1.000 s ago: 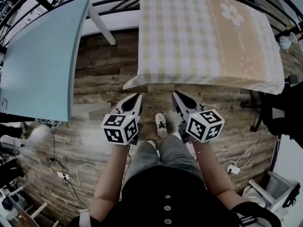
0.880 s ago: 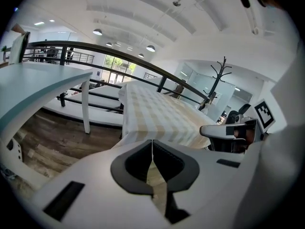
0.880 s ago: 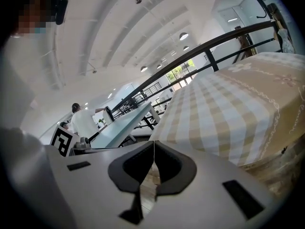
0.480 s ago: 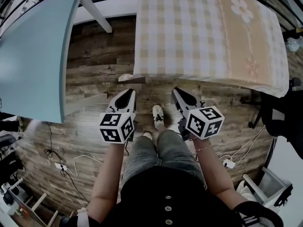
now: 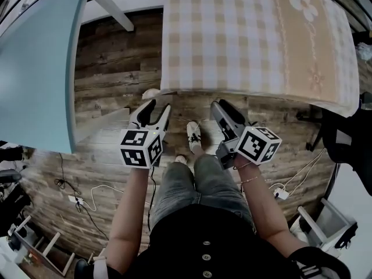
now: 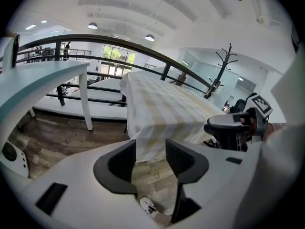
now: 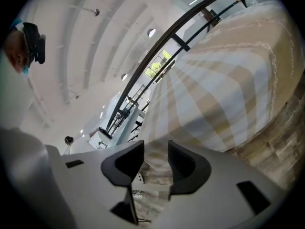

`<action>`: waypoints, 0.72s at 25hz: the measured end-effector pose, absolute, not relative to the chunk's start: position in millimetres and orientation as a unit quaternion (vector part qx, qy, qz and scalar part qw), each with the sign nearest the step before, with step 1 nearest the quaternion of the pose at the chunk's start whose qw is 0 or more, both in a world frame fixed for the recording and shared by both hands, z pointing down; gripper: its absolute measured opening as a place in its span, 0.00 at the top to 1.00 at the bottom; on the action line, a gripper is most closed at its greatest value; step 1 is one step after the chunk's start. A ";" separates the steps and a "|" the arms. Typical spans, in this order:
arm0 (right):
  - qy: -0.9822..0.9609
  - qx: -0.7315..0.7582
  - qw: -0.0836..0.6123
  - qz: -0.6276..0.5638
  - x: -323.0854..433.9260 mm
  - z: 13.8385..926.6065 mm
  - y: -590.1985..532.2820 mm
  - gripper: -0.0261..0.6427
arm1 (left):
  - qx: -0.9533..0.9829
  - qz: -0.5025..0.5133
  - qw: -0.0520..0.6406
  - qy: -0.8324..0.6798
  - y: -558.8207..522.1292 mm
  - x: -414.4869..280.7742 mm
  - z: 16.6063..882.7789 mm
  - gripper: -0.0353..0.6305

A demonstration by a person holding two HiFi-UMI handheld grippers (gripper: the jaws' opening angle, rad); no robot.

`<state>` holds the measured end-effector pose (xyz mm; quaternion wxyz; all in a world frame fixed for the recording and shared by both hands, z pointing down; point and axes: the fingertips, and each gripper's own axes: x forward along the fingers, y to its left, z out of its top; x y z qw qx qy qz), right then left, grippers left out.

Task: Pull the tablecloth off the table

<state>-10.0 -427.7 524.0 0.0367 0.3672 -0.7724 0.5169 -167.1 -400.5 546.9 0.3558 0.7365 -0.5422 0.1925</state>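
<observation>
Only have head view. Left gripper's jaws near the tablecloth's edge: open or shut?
Observer: Its own view shows the left gripper with jaws apart, having just been opening. The pads touch nothing; the tablecloth corner hangs just ahead of the gap.
Operator: Right side?
Observer: On the right gripper the jaws are also apart and have just been opening. The cloth's hem lines up with the gap, and the pads are not pressing on it.
Operator: How does the cloth hang?
Observer: From the left gripper view it drapes partway down, hem clear of the floor.
</observation>
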 end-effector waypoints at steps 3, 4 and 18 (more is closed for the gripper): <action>-0.754 0.379 0.011 0.536 -3.1 531.1 -418.4 0.71 | 0.743 0.215 0.339 -0.536 -394.5 -163.6 555.7 0.62; -0.747 0.383 0.004 0.543 -2.0 533.3 -421.1 0.68 | 0.744 0.222 0.334 -0.534 -398.4 -163.3 558.2 0.61; -0.632 0.399 -0.120 0.653 4.9 561.2 -452.6 0.59 | 0.777 0.306 0.277 -0.475 -423.8 -160.5 590.1 0.58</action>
